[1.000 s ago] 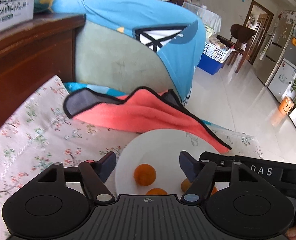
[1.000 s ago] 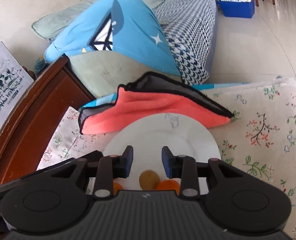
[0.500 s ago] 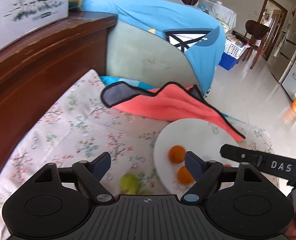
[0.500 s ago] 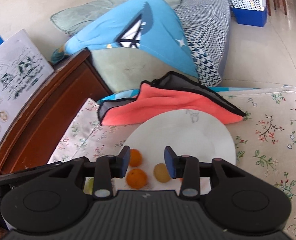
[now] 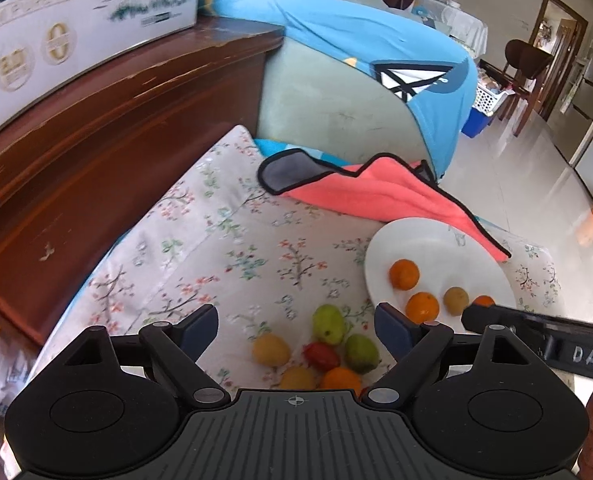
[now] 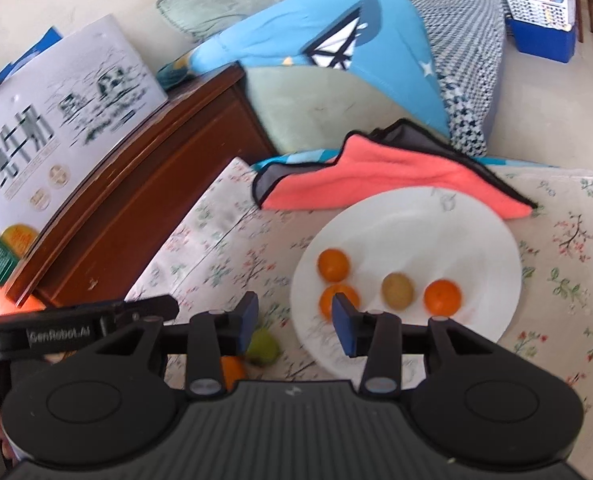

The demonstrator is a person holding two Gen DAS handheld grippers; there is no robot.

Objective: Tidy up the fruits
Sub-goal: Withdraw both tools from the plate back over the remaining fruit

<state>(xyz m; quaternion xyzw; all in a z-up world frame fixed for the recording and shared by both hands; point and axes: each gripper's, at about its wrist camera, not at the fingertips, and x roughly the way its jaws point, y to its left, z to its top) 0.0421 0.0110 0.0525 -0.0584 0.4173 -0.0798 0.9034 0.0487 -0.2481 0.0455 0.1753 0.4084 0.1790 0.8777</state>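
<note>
Along the left edge of the floral cloth (image 5: 232, 240) I see a dark wooden cabinet (image 5: 96, 152); its far edge carries a pink towel (image 5: 376, 196) overlapping the white plate (image 6: 436, 232). Open cloth lies between cabinet and plate. Three oranges (image 6: 333, 265) and a brownish fruit (image 6: 397, 290) sit on the plate's near half. Loose fruits, a green one (image 5: 328, 323) upright-ish among them, cluster near the cloth's near edge. My left gripper (image 5: 296, 326) and right gripper (image 6: 294, 322) have just been opening, nothing between.

Pink cloth (image 5: 380, 196) on floral sheet (image 5: 232, 248); printed box (image 6: 56, 128), maybe milk
</note>
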